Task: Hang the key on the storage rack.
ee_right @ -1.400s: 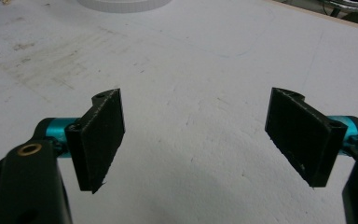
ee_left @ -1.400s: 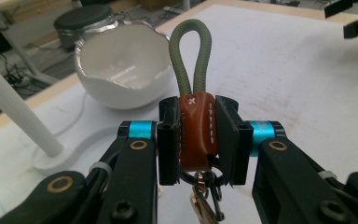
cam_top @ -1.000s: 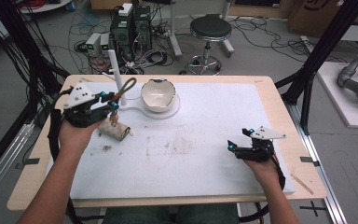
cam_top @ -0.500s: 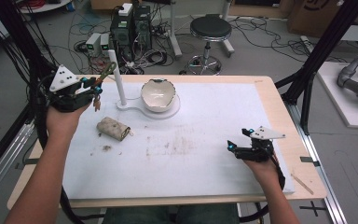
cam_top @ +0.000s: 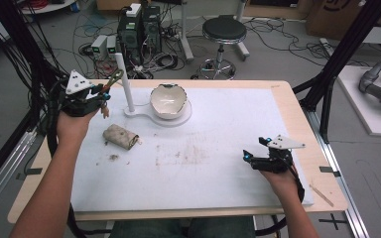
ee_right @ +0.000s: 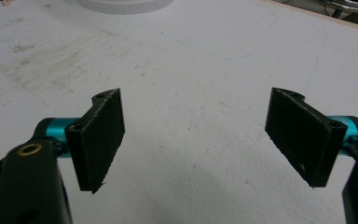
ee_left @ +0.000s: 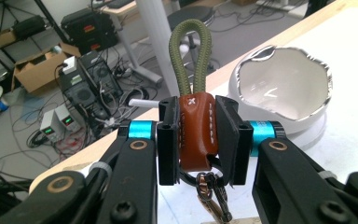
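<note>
- Sitting on a white stand (cam_top: 144, 115), the jagged-rimmed white bowl (cam_top: 168, 100) is being seen empty.
- A brown leather keychain (ee_left: 196, 130) is being pinched by the left gripper (ee_left: 198, 140), raised beside the stand's post.
- The right gripper (ee_right: 196, 135) is being held spread wide over the white mat (cam_top: 218, 163), gripping nothing.

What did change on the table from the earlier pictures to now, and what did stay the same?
The left gripper lifted the keychain off the table beside the brown roll, carrying it up and back toward the white post; its jaws remain shut on the brown tab. The right gripper stayed open in place. The roll, the bowl and the white stand did not move.
</note>
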Action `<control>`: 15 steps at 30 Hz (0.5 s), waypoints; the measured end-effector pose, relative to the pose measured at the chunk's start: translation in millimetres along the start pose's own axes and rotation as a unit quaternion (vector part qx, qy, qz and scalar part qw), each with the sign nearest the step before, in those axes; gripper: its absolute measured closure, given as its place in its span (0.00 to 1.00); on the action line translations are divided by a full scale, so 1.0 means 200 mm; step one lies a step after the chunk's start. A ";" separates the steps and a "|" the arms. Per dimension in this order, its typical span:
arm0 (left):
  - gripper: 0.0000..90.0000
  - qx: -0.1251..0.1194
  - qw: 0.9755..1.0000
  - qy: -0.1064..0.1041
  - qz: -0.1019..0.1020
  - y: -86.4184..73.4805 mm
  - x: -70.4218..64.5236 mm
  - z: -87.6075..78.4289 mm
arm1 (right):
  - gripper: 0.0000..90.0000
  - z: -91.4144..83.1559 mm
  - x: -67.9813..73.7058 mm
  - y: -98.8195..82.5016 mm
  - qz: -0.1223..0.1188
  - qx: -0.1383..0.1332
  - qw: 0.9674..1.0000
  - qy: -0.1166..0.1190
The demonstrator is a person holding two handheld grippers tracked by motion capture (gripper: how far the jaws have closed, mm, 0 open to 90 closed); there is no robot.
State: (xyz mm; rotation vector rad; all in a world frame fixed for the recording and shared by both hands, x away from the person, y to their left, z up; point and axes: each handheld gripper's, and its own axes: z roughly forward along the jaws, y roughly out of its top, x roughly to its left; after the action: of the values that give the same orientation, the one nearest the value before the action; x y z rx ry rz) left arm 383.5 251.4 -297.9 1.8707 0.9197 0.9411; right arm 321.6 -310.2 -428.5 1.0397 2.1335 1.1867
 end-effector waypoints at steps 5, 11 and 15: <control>0.79 0.016 1.000 0.003 0.003 -0.01 0.00 0.05 | 0.22 -0.01 -0.01 -0.01 0.003 -0.001 1.000 -0.003; 0.69 0.025 1.000 0.001 -0.008 -0.03 0.01 0.08 | 0.22 -0.01 -0.01 -0.01 0.004 0.000 1.000 -0.004; 0.53 0.025 0.999 0.005 -0.025 -0.07 0.01 0.08 | 0.22 -0.02 -0.01 -0.01 0.004 -0.001 1.000 -0.004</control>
State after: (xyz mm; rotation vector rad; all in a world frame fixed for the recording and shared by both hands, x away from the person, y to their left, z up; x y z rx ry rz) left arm 394.1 253.0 -316.6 1.8766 1.0007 0.9062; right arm 319.2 -313.5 -428.2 1.0514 2.1249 1.1858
